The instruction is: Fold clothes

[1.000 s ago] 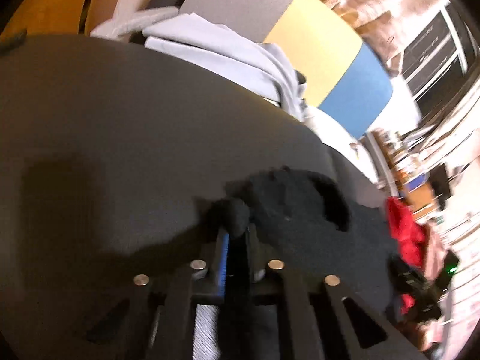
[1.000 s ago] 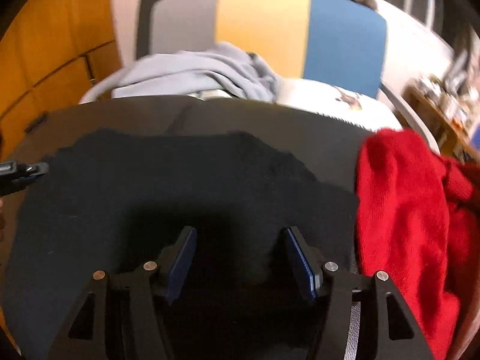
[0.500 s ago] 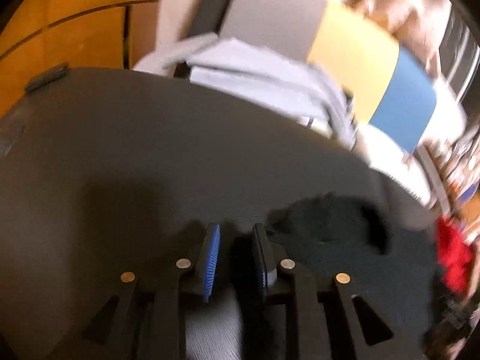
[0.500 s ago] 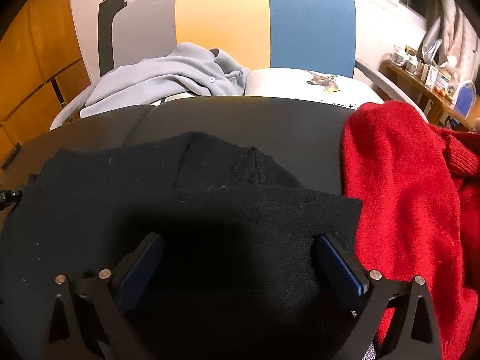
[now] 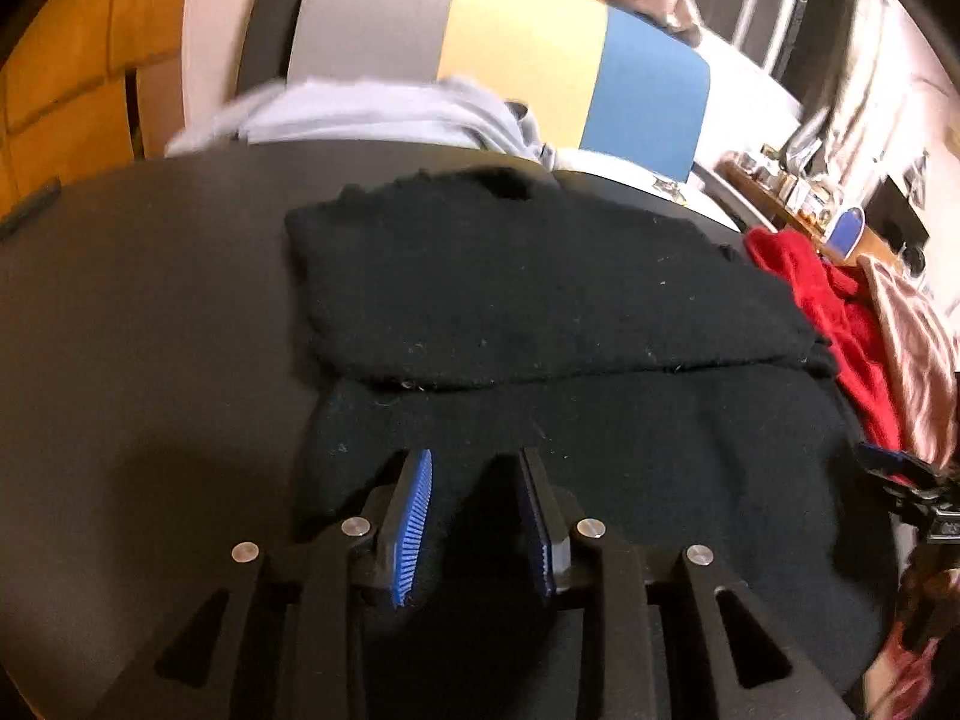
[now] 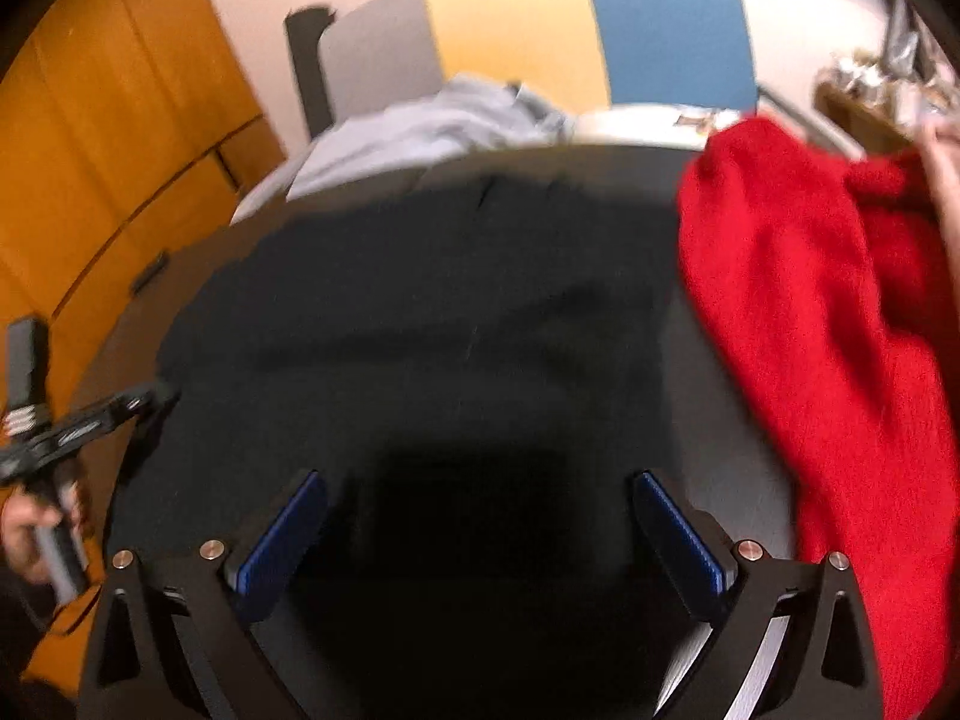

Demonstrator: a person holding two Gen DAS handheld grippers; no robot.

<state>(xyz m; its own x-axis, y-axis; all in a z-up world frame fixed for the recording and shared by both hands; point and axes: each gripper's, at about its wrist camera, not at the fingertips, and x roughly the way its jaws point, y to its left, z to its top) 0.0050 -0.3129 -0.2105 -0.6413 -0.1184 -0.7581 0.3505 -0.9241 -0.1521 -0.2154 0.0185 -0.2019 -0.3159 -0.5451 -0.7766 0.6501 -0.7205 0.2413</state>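
Fingers (image 5: pixel 414 516) of the left gripper (image 5: pixel 474 468) stood partly apart and were opening, with nothing pinched between them; they hung over the near part of the black knit garment (image 5: pixel 540 312). That garment lay spread on the dark bench (image 5: pixel 150 300), its upper layer folded down so that a straight edge ran across it from left to right. Over on the other side, the right gripper (image 6: pixel 480 498) had its fingers (image 6: pixel 282 534) as wide apart as they went, empty, above the same black garment (image 6: pixel 420 312), which was blurred in that view. A red sweater (image 6: pixel 828 324) lay just beside the black one on its right, their edges touching or nearly so. Beyond the bench, a pale grey garment (image 5: pixel 372 114) was heaped in front of a panel coloured grey, yellow and blue (image 5: pixel 522 54). A hand (image 6: pixel 30 534) at the left edge of the right wrist view held the left gripper.
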